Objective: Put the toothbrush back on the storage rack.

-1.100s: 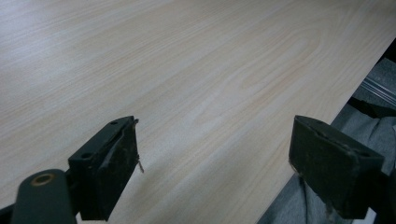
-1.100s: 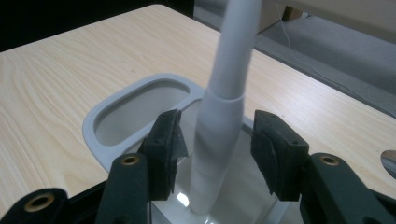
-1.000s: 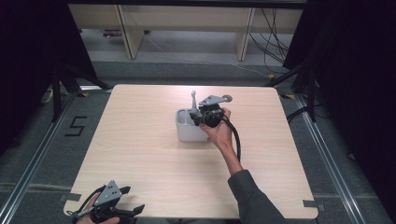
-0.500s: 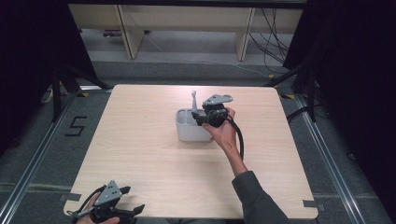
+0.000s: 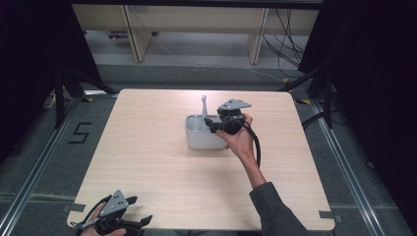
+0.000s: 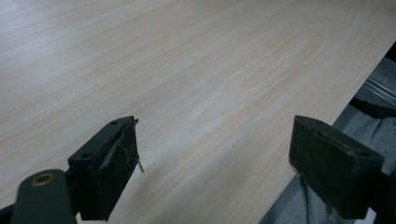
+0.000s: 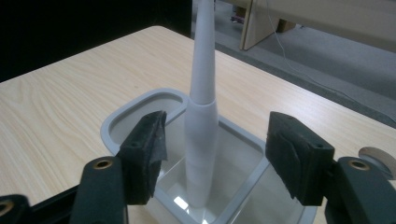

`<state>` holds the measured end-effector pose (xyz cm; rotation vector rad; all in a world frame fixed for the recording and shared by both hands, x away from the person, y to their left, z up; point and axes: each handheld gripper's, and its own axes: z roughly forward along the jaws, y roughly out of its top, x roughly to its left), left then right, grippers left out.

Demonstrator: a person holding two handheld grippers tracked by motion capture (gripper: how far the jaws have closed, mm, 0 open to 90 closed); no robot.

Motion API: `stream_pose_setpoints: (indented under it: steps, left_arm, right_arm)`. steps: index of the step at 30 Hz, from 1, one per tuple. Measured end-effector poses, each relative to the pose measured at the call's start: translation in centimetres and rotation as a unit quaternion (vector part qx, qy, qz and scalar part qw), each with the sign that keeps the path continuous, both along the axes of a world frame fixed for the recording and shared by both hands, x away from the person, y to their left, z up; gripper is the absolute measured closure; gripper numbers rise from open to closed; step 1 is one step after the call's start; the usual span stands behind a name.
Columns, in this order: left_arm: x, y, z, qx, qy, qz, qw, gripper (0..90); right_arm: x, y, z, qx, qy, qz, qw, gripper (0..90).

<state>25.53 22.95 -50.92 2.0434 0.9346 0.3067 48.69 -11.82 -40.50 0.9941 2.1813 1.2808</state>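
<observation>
Now the right gripper [image 5: 212, 126] has just been opening its jaws; the white utensil handle [image 7: 201, 135] stands between them untouched, upright in the grey caddy [image 5: 196, 140] (toward the table's [image 5: 147, 162] far edge, mid-width). Otherwise nothing has shifted since a second ago. At the near left corner, the left gripper [image 5: 140, 222] rests wide, holding nothing.

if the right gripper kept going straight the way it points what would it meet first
Likely the white utensil handle standing in the grey caddy: it rises between the right gripper's open jaws, which have just been opening.
</observation>
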Motion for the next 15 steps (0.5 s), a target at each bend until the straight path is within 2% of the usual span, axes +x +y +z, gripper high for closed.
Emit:
stream_pose_setpoints:
  steps: [2,3,4,5,7,8,11,12,13,15]
  left_arm:
    - [0.0,0.0,0.0,-0.002,-0.001,0.001,1.0,15.0]
    - [-0.1,-0.1,0.0,-0.009,0.001,0.003,1.0,15.0]
    - [-0.1,-0.1,0.0,-0.009,0.001,0.003,1.0,15.0]
    - [0.0,0.1,0.0,0.005,0.0,-0.002,1.0,15.0]
    - [0.0,0.0,0.0,0.002,0.0,-0.001,1.0,15.0]
    - [0.0,0.0,0.0,0.001,0.0,0.0,1.0,15.0]
    - [0.0,0.0,0.0,0.002,0.0,0.0,1.0,15.0]
    - [0.0,0.0,0.0,0.002,0.0,0.0,1.0,15.0]
    - [0.0,0.0,0.0,0.002,0.0,0.0,1.0,15.0]
    - [0.0,0.0,0.0,0.002,0.0,0.0,1.0,15.0]
  right_arm:
    - [-0.3,-0.1,0.2,-0.003,0.001,-0.003,1.0,36.4]
    - [-0.4,-0.2,0.3,-0.004,-0.011,0.006,0.9999,35.2]
    - [-0.4,-0.2,0.3,-0.004,-0.011,0.006,0.9999,35.2]
    - [-0.7,-0.3,0.6,-0.004,-0.018,0.008,0.9998,34.4]
    - [-1.0,-0.3,0.6,0.001,-0.016,0.005,0.9999,32.9]
    - [-1.2,-0.3,0.7,0.007,-0.009,0.0,0.9999,31.7]
    - [-1.5,-0.4,0.6,0.006,-0.009,0.003,0.9999,32.8]
    - [-1.6,-0.5,0.6,-0.002,-0.009,0.011,0.9999,32.8]
    - [-1.7,-0.5,0.5,0.004,-0.006,0.008,0.9999,32.8]
    - [-1.9,-0.7,0.6,-0.004,-0.013,0.006,0.9999,32.8]
